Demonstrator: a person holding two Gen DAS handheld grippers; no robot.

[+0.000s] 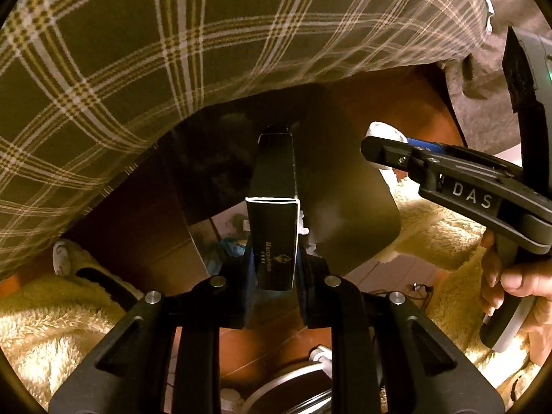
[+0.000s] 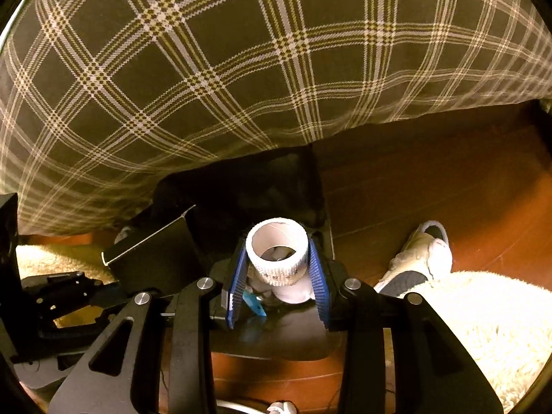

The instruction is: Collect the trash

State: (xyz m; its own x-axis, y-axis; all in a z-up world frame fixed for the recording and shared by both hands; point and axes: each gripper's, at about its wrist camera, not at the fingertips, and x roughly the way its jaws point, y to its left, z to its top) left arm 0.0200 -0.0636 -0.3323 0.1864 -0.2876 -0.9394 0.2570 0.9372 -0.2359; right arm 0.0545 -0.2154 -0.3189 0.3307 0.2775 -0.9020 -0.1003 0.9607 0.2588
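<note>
My left gripper (image 1: 276,258) is shut on a tall black carton (image 1: 272,227) with a gold logo, held upright between its fingers. Under it stands a dark bin (image 1: 345,200) with some scraps inside. In the same view my right gripper (image 1: 383,145) comes in from the right with a white cup (image 1: 383,129). In the right wrist view the right gripper (image 2: 277,245) has its blue pads against both sides of the white paper cup (image 2: 277,265), mouth facing the camera, above the bin (image 2: 241,193). To the left the black carton (image 2: 151,258) sits in the left gripper (image 2: 103,293).
A brown plaid cover (image 2: 241,69) hangs just behind the bin. A fluffy cream rug (image 2: 483,327) lies on the wooden floor (image 2: 431,189), with a white slipper (image 2: 421,258) on its edge and another (image 1: 69,255) at left. Cables and a round device (image 1: 283,386) lie close below.
</note>
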